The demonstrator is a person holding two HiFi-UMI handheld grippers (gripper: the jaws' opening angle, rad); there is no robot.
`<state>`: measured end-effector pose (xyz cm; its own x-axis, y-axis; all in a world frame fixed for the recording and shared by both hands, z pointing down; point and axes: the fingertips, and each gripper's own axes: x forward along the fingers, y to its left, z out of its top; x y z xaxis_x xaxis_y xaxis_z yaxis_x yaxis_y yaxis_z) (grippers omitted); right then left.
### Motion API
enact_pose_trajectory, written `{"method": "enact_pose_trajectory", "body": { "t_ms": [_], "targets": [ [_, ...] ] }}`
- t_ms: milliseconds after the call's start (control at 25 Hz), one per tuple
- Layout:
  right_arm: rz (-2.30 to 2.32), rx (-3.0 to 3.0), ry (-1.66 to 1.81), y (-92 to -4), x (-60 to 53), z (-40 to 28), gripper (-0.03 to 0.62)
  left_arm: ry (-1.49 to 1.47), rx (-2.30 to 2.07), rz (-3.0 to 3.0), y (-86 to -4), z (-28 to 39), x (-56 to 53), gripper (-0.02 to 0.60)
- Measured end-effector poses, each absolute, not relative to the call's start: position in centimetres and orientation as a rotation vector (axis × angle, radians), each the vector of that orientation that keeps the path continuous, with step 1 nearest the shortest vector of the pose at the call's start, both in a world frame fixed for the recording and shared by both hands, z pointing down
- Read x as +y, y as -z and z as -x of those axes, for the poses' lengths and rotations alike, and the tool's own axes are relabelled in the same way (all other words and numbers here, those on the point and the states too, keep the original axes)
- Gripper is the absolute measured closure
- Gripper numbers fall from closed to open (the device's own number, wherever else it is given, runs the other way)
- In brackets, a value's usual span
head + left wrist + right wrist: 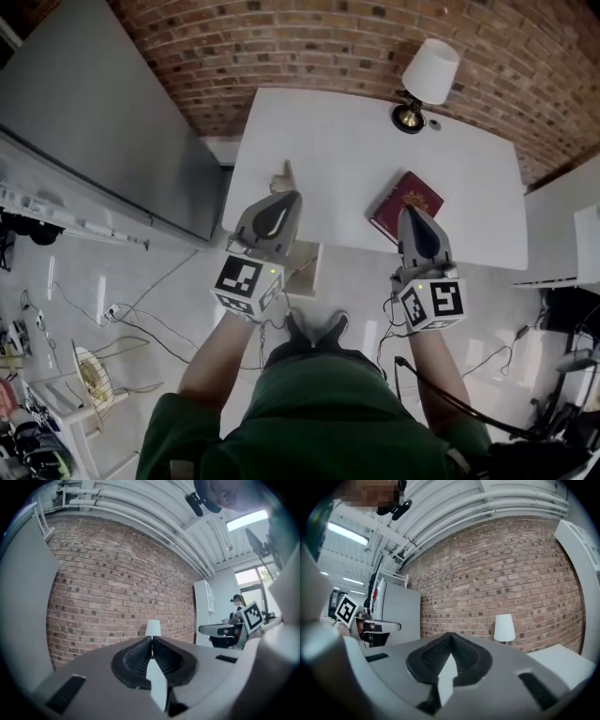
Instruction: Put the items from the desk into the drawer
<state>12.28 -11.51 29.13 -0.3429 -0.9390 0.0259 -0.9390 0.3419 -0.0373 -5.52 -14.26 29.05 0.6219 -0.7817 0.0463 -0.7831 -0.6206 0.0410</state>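
Dark-red book (406,204) with a gold emblem lies flat on the white tabletop (356,141) in the head view, near the front edge and toward the right. Its near corner is hidden behind the right gripper (410,212). A small tan object (282,178) sits near the tabletop's front left, just beyond the left gripper (292,195); its shape is too small to make out. Below that gripper a white box (307,272) juts out under the tabletop's front edge, half covered, and I cannot tell whether it is the drawer. A lamp (424,82) with a white shade stands at the far right corner against the brick wall (328,47). A grey cabinet (94,122) fills the left, and cables trail over the glossy pale floor (169,309).

In the left gripper view the fingers (140,656) meet at the tips with nothing between them. The lamp's shade shows just above the tips against the brick, the tabletop itself is out of sight, and white pipes (140,508) run along the ceiling.

In the right gripper view the fingers (464,656) are likewise pressed together and empty. The lamp stands to their right, its base cut off by the gripper's body.
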Motion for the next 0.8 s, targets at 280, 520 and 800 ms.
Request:
{"method": "enact_pose_trajectory", "body": {
  "t_ms": [280,520,800],
  "targets": [
    [1.779,2.487,-0.036,-22.4,-11.6,-13.4,0.591,0.049,-1.459,-2.844,-21.4,5.7,-13.7,0.574],
    [1.711,2.463,-0.2,-18.0,-11.9,-12.3,0.591,0.127,-1.546,-2.912,-16.8,6.0,-13.5,0.572],
    [1.684,2.515,-0.402,-14.9,-11.7,-9.8,0.591,0.111,-1.63,-3.053,-12.7,6.2,-11.8,0.572]
  ]
}}
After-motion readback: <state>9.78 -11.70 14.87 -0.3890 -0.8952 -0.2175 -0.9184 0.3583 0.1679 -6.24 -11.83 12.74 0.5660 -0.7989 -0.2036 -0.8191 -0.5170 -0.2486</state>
